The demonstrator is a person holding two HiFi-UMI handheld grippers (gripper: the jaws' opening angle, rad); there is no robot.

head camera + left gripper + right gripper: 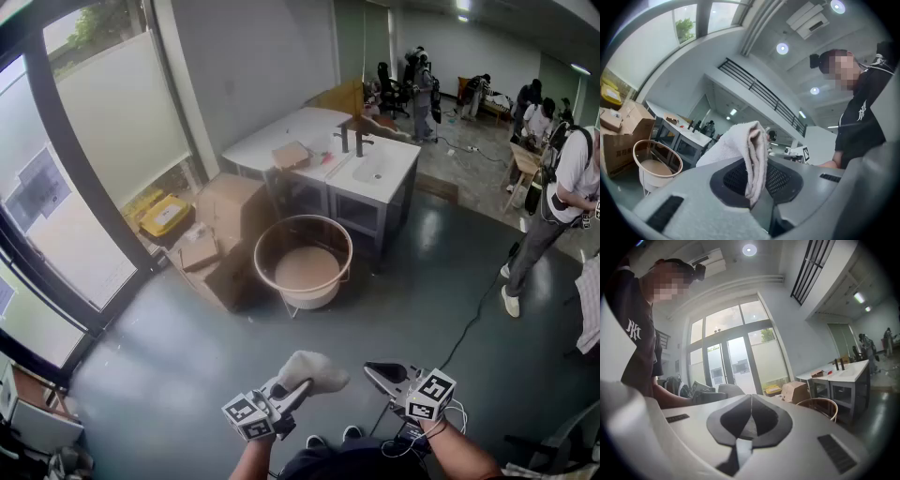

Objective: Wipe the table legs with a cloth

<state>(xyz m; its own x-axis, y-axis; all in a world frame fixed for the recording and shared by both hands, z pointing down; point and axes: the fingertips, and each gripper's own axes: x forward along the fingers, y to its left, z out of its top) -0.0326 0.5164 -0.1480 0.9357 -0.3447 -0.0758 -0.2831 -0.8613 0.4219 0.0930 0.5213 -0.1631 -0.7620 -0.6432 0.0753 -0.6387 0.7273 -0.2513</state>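
My left gripper (298,392) is shut on a white cloth (312,371), held low in front of me over the dark floor. In the left gripper view the cloth (743,152) hangs folded between the closed jaws of the left gripper (757,187). Just to its right, my right gripper (377,373) is shut and empty; the right gripper view shows the right gripper (750,416) with its jaws pressed together. The white table (323,150) with dark legs (382,228) stands several steps ahead. A round side table (303,261) with a wooden rim stands in front of it.
Cardboard boxes (225,234) are stacked left of the round table, near a yellow box (165,216) by the glass wall. A cable (480,305) runs across the floor on the right. A person (558,202) stands at far right; others are in the back.
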